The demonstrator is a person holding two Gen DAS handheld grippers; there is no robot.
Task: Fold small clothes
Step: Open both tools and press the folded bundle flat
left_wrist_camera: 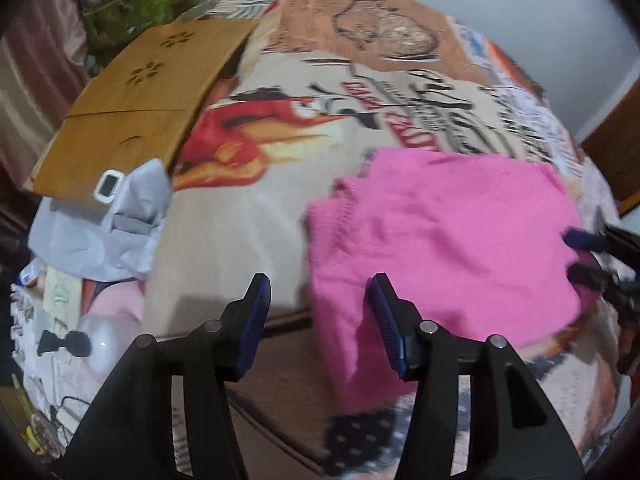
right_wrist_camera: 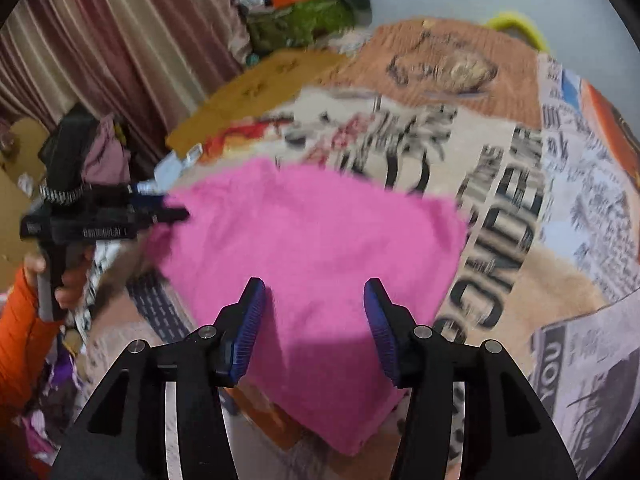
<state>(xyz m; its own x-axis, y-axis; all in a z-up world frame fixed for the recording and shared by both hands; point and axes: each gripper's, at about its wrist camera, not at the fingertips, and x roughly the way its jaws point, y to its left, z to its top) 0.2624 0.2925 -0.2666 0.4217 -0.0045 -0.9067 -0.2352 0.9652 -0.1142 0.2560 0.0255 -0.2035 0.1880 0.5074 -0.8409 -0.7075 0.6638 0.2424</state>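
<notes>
I've got one pink sweater on the printed blanket, left gripper and right gripper both spread wide, grasping nothing.

Both wrist views close above bed, sharing pink garment.

A home bedroom: a printed bedspread, striped curtains and heaped clutter against the wall.

Printed blanket covers the bed. Brown cardboard lies on its left side, grey bag just beside it. Striped curtain behind.
</notes>
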